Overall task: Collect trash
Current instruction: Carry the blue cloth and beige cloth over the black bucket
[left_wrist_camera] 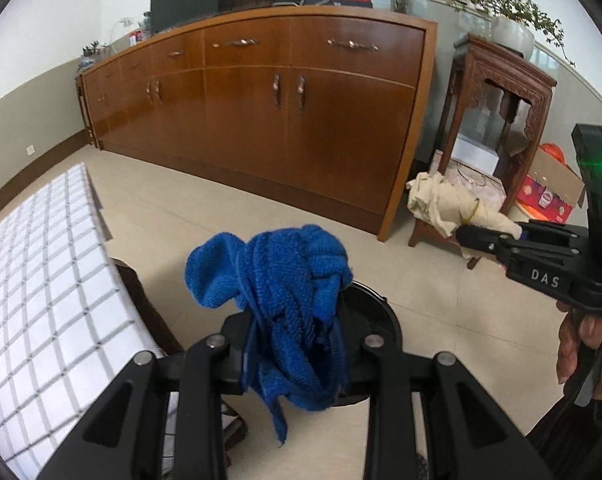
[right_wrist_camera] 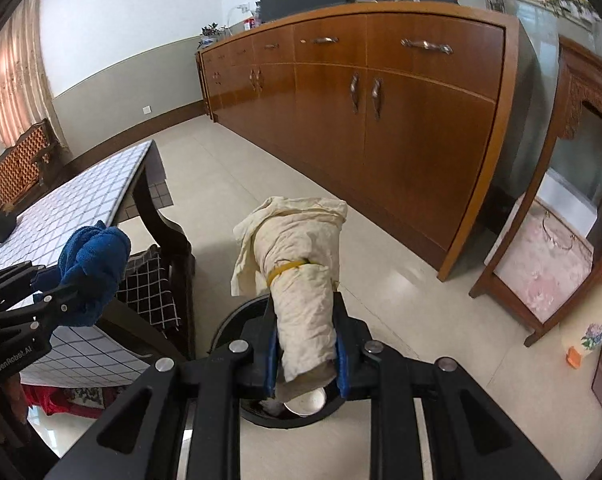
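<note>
Both tongs are loaded and poised over the bin, so the step in hand looks like the drop. The left tongs [left_wrist_camera: 293, 360] are clamped tight on a crumpled blue knitted cloth [left_wrist_camera: 285, 280], which bunches up above the jaws and trails a corner below them. The right tongs [right_wrist_camera: 307, 356] are squeezed on a cream cloth bundle [right_wrist_camera: 297, 272] bound with a yellow rubber band [right_wrist_camera: 287, 270]; most of the bundle stands proud of the pads. Below each pair of tongs sits a round black trash bin [right_wrist_camera: 229, 324] on the tiled floor, just beside the corner of the bench [right_wrist_camera: 85, 200] with its checked cover; a white cup [right_wrist_camera: 307, 402] already lies inside it. The blue cloth hangs over the bin's rim in the left wrist view, and the cream bundle's lower end is above the opening. The next move, as I judge it, calls for lowering both a little nearer the mouth and spreading the jaws so each piece falls inside, taking care the trailing blue corner does not snag on a pad or drape over the rim.
</note>
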